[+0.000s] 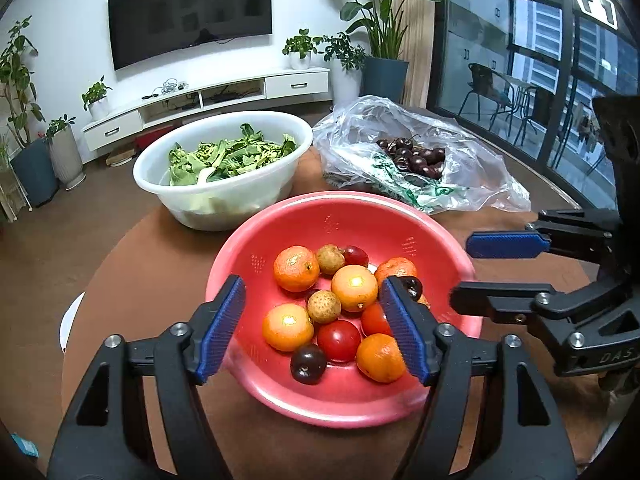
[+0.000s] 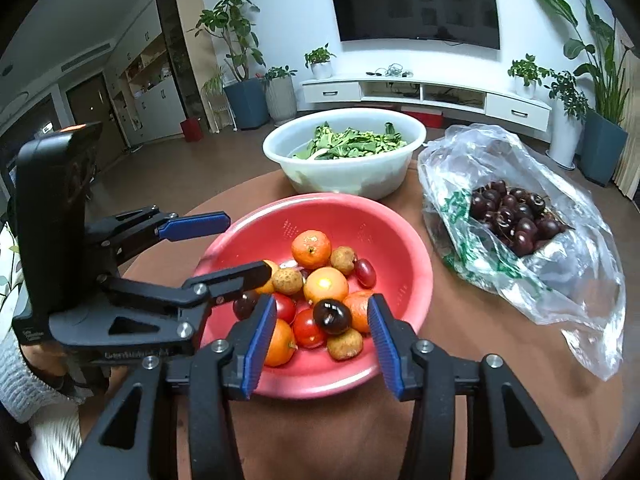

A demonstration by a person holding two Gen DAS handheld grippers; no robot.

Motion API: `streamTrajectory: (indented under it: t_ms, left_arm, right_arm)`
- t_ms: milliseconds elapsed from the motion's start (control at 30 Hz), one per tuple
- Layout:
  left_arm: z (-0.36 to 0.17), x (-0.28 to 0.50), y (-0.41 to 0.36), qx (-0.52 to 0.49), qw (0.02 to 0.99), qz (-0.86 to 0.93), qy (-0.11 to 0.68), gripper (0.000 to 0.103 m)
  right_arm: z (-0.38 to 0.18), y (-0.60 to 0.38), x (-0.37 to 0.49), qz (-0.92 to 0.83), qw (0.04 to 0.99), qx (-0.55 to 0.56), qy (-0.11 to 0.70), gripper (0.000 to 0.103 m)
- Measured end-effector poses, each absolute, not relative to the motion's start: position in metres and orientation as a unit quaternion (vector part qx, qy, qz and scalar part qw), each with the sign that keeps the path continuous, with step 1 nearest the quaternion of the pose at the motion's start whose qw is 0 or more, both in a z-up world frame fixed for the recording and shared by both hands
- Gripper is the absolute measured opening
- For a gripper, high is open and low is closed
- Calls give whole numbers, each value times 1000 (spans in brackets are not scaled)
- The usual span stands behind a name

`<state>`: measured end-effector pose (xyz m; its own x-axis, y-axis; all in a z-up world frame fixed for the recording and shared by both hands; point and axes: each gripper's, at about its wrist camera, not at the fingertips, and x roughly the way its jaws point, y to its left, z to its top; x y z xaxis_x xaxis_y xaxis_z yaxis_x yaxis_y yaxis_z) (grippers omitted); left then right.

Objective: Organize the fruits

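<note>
Hovering both wide-open, empty black blue-padded grippers, left (image 1: 312,326) and right (image 2: 322,344), over the red plastic colander (image 1: 304,396) so we can pick mixed fruit.

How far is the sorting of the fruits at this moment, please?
It looks barely started. All the mixed fruit, such as the tangerines, cherry tomatoes and longans, lies together in the red colander. The left gripper and right gripper hover open over it, holding nothing. The sorting itself is left; the cherries sit in their plastic bag.
</note>
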<state>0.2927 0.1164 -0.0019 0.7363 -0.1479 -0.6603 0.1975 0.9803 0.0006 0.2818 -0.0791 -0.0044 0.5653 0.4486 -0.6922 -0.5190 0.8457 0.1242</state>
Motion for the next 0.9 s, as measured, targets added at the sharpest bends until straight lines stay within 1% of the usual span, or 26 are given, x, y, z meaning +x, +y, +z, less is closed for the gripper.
streamTrajectory:
  t_ms: [233,300,367,400,600,800,900]
  left_arm:
    - [3,267,110,30,932,-91,348,73]
    - [4,259,107,29,934,-91,346,76]
    - [7,249,101,28,936,-93,340,84]
    - [8,245,100,29,936,-93,338,85]
    - [13,218,78,42,939,-100,327,86]
    - [11,193,57,52,937,-111,327,87]
    - [10,182,50,51,937,-114,327,90]
  right_arm:
    - [2,-99,248,261,894,-37,363,53]
    - [3,-105,233,255,898,-40,356,56]
    - [2,-111,222,249,901,-41,353,57]
    - [0,-114,215,247,902,-40,353,57]
    - [-13,-129,184,236,902,-33,360,61]
    - [-22,-134,169,226,902,-31,366,61]
    - [-25,-134,165,218,905,-43,363,62]
